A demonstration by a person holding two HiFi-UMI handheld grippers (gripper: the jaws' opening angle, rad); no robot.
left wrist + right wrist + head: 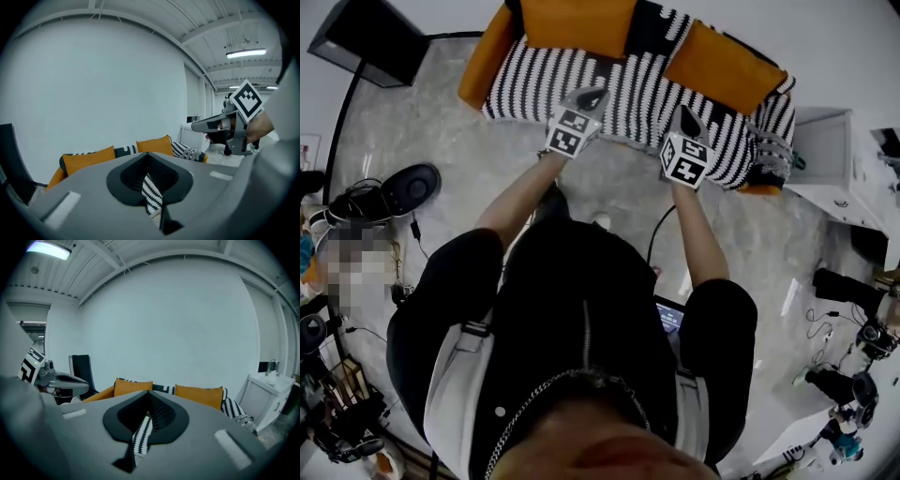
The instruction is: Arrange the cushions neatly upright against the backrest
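An orange sofa (476, 67) stands before me with two orange cushions, one (579, 22) at the left and one (724, 66) at the right, upright against the backrest. A black-and-white striped cover (623, 94) lies over the seat. My left gripper (589, 97) and right gripper (687, 120) rest side by side on its front part. In the left gripper view the left gripper (149, 183) is shut on a fold of striped cover (152, 196). The right gripper (144, 422) likewise pinches striped cover (139, 437). Both cushions, left (132, 386) and right (199, 395), show in the right gripper view.
A black box-like object (370, 39) stands left of the sofa. A white cabinet (836, 157) is close to the sofa's right end. Cables, a dark round device (411, 187) and other gear lie on the marble floor (422, 112) at both sides.
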